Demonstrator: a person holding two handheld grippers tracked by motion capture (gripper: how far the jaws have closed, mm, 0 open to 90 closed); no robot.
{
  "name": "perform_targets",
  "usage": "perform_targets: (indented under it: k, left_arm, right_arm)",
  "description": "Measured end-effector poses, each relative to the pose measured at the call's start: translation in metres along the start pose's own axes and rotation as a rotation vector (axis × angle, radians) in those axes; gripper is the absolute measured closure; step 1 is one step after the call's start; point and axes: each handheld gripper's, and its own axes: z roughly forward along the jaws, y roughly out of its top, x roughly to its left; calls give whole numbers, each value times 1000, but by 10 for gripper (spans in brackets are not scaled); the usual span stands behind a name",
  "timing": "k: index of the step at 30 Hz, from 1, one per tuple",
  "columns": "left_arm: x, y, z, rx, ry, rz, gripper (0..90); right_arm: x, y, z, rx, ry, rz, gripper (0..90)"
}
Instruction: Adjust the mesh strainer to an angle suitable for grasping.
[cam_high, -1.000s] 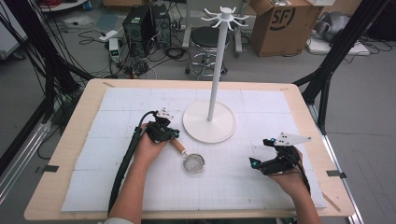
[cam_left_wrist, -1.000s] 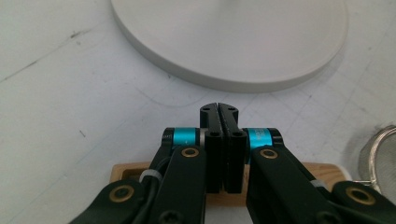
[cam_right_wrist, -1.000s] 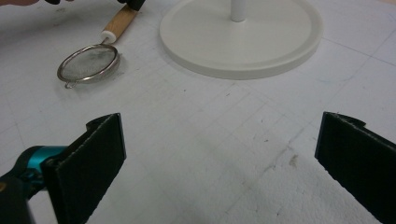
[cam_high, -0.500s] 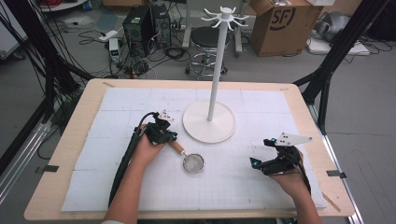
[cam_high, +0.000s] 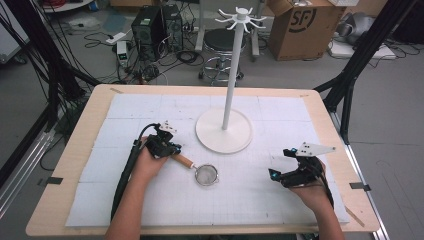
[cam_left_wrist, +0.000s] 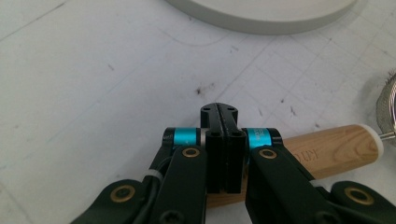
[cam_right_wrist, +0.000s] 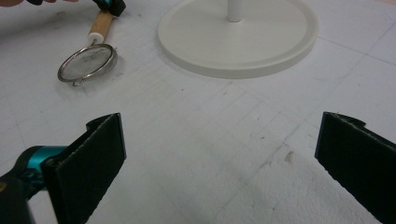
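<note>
A small metal mesh strainer (cam_high: 206, 175) with a wooden handle (cam_high: 183, 161) lies flat on the white mat, left of centre. My left gripper (cam_high: 172, 148) sits over the handle's outer end. In the left gripper view its jaws (cam_left_wrist: 219, 112) are pressed together with no gap, and the handle (cam_left_wrist: 327, 149) runs beneath them to the right. My right gripper (cam_high: 275, 175) rests near the mat's right side, pointing left. Its jaws stand wide apart around bare mat (cam_right_wrist: 219, 154). The strainer (cam_right_wrist: 88, 63) shows far off at the upper left of the right gripper view.
A white hook stand with a round base (cam_high: 223, 131) and a tall pole (cam_high: 232, 75) stands at the mat's centre back, just beyond the strainer. The base (cam_right_wrist: 238, 37) lies ahead of my right gripper. A wooden table edge (cam_high: 200, 90) frames the mat.
My left gripper has slid slightly left and toward me along the handle. The strainer and my right gripper have stayed in place.
</note>
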Motion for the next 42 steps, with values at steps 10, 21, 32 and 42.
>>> perform_targets:
  k: [10,21,32,42]
  left_arm:
    - [-4,-13,-16,5,-12,16,896]
    - [-10,-32,-30,-1,-18,26,896]
    - [-20,-50,-39,-40,-33,20,896]
    - [-22,-58,-41,-73,-41,30,877]
  right_arm:
    - [2,1,-1,-2,-6,-3,7]
    - [2,1,-2,-9,-2,-2,7]
    - [2,1,-1,-8,0,-7,7]
    - [2,1,-1,-10,0,-8,7]
